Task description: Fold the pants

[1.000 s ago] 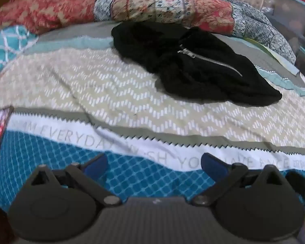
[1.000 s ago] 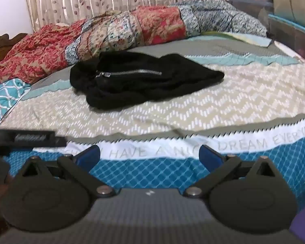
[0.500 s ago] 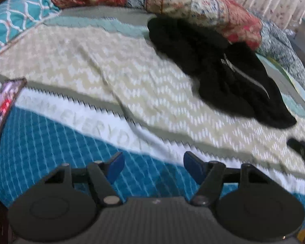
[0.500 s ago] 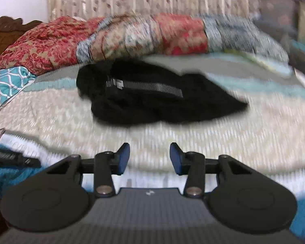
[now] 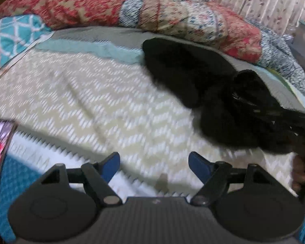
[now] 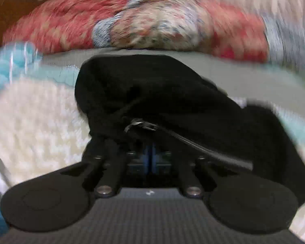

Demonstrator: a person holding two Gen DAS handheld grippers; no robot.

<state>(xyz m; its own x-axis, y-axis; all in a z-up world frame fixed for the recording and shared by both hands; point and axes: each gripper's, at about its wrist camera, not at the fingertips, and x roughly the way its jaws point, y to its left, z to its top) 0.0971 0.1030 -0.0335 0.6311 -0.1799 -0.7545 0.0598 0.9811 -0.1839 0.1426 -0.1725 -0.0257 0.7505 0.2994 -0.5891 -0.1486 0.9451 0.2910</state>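
The black pants (image 5: 193, 77) lie crumpled on the patterned bedspread (image 5: 91, 101), with a silver zipper (image 6: 140, 125) showing. My left gripper (image 5: 154, 162) is open and empty, hovering over the bedspread to the near left of the pants. My right gripper (image 6: 149, 156) is shut, its blue pads pressed together at the near edge of the pants (image 6: 162, 93), apparently on the black cloth just below the zipper. In the left wrist view the right gripper shows blurred at the pants' right end.
A red floral quilt (image 5: 132, 10) is bunched along the far side of the bed, with curtains behind. A phone (image 5: 0, 142) lies on the bedspread at the left. A teal patterned pillow (image 5: 8, 38) sits at the far left.
My right gripper moved forward to the pants and closed at their near edge. My left gripper moved forward over the bed and its fingers opened wider than half a second ago.
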